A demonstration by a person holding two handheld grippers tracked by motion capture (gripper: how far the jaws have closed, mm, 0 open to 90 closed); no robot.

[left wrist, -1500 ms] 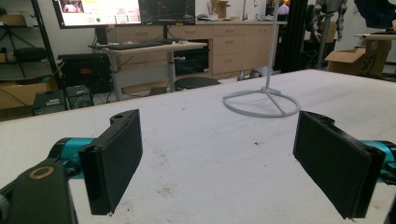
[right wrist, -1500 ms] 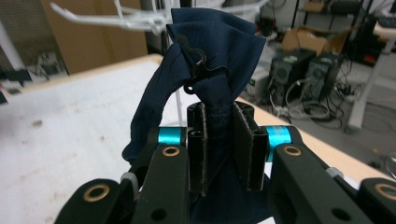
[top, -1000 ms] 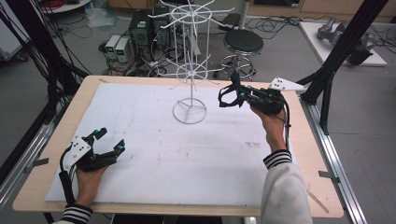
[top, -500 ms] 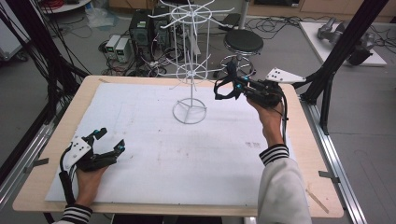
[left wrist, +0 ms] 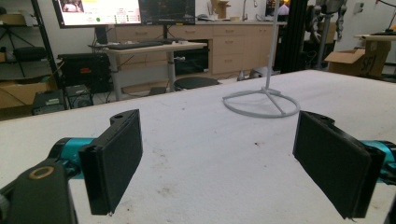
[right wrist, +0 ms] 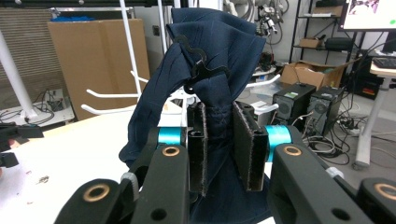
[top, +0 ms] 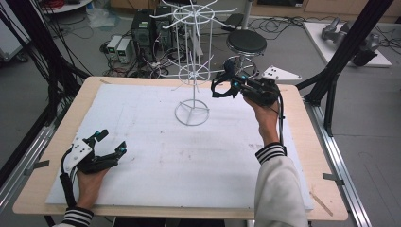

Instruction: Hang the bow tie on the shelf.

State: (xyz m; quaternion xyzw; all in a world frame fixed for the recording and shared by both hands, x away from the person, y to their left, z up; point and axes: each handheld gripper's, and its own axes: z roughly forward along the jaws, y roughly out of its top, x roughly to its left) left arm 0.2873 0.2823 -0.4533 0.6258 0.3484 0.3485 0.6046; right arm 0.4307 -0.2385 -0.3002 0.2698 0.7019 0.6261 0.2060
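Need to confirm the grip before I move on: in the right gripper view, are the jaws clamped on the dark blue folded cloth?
Yes, the right gripper has both black pads pressed against the dark blue folded cloth bunched between them.

We find one legible mark: a dark figure, seemingly "57", on the brown cardboard box (left wrist: 362, 59) at right in the left gripper view. Writing on the lit monitor screen (left wrist: 98, 10) is too small to read.

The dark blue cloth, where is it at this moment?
The dark blue cloth is clamped in the right gripper, held above the table's far right part, just right of the white wire rack.
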